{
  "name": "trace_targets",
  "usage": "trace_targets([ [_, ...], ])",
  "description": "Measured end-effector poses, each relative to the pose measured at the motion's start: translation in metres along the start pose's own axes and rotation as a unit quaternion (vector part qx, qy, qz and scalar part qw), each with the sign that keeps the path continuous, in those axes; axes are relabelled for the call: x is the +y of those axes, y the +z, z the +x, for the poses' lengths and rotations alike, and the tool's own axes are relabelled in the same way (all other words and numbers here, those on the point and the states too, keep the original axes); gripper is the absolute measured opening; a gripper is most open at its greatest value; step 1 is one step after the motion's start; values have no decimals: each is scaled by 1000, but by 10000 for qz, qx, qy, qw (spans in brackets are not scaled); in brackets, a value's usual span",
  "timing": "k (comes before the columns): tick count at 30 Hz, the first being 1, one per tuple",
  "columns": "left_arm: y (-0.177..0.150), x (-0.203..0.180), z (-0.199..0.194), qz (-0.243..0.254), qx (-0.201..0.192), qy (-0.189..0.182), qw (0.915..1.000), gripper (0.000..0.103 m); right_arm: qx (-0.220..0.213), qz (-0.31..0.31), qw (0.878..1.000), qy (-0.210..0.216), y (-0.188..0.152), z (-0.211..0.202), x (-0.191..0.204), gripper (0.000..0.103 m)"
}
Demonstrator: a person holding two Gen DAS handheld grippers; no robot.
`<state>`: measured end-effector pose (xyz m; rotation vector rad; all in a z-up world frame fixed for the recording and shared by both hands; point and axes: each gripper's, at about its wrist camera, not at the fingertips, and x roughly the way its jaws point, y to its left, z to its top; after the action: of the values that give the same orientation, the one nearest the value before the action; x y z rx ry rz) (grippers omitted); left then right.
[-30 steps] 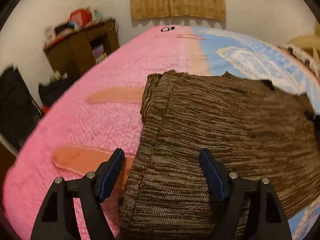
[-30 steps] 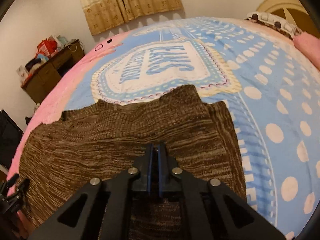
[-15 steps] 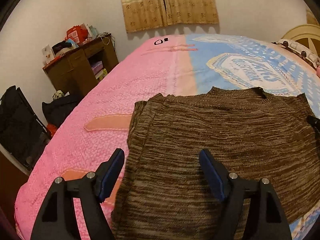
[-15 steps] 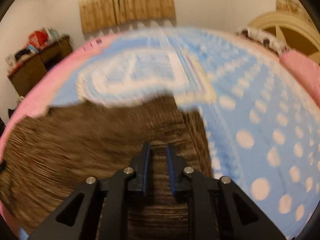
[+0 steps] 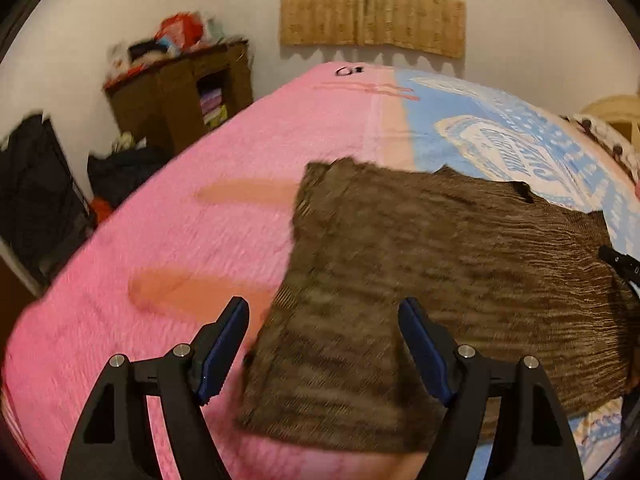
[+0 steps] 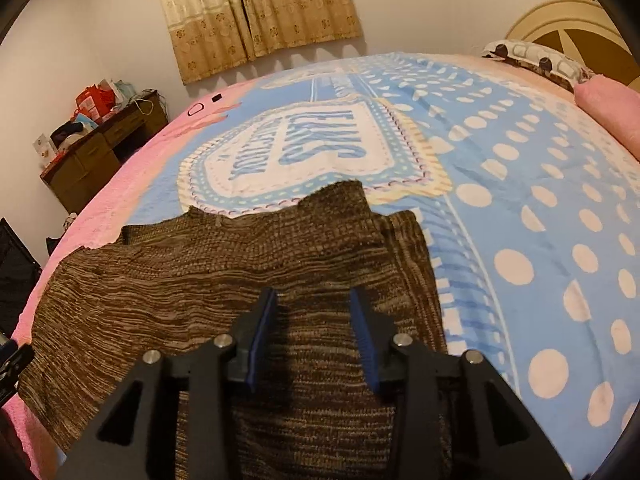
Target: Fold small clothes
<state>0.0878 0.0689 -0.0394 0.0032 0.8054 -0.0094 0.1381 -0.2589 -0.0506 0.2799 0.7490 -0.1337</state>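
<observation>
A brown knitted garment [image 5: 440, 280] lies flat on the bed, its side parts folded in; the right wrist view shows it too, garment [image 6: 200, 288]. My left gripper [image 5: 324, 312] hovers open over the garment's left edge, nothing between its blue pads. My right gripper [image 6: 314, 300] is above the garment's right half, its jaws opening, and the cloth lies loose below them, not pinched. The tip of the right gripper shows at the right edge of the left wrist view.
The bed carries a pink blanket [image 5: 200, 208] on the left and a blue dotted blanket [image 6: 520, 200] on the right. A wooden desk [image 5: 180, 96] with clutter stands by the far wall, black bags [image 5: 36, 200] beside it. Pillows [image 6: 540, 60] lie at the headboard.
My right gripper has gone from shut on the cloth to parted jaws, letting the garment lie. The left wrist view swung slightly; its gripper stayed open.
</observation>
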Motion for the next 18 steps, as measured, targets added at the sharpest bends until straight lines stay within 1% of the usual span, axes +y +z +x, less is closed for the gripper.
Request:
trace_targets([
  [4,-15,19,10,-447,420,-80,9981,78,-19,39,10000,35,-1,0,-2,40],
  [5,-18,20,8,-456,370,-82,9982,78,-20,45,10000,44,-1,0,-2,40],
  [7,-22,16,5,-311,345,-21,9989,78,-19,67,9999,75,-1,0,-3,40],
  [9,-25,17,3,-323,352,-117,9988,78,-19,91,9999,128,-1,0,-5,41],
  [11,-28,30,-3,-689,254,-577,9956,78,-15,110,9997,196,-1,0,-6,43],
  [12,-30,36,-6,-887,217,-800,9926,78,-18,126,9997,220,-1,0,-7,43],
  [14,-34,53,-11,-1344,142,-1262,9828,78,-22,155,9996,253,-1,0,-8,43],
  [15,-36,59,-13,-1501,123,-1400,9786,78,-25,162,9995,264,-1,0,-8,43],
  [16,-39,63,-15,-1589,94,-1466,9763,78,-23,166,9995,274,-1,0,-9,43],
  [17,-42,64,-16,-1584,58,-1475,9763,78,-22,169,9995,280,-1,0,-9,43],
  [18,-44,61,-18,-1489,15,-1437,9784,78,-24,164,9995,272,-1,0,-9,43],
])
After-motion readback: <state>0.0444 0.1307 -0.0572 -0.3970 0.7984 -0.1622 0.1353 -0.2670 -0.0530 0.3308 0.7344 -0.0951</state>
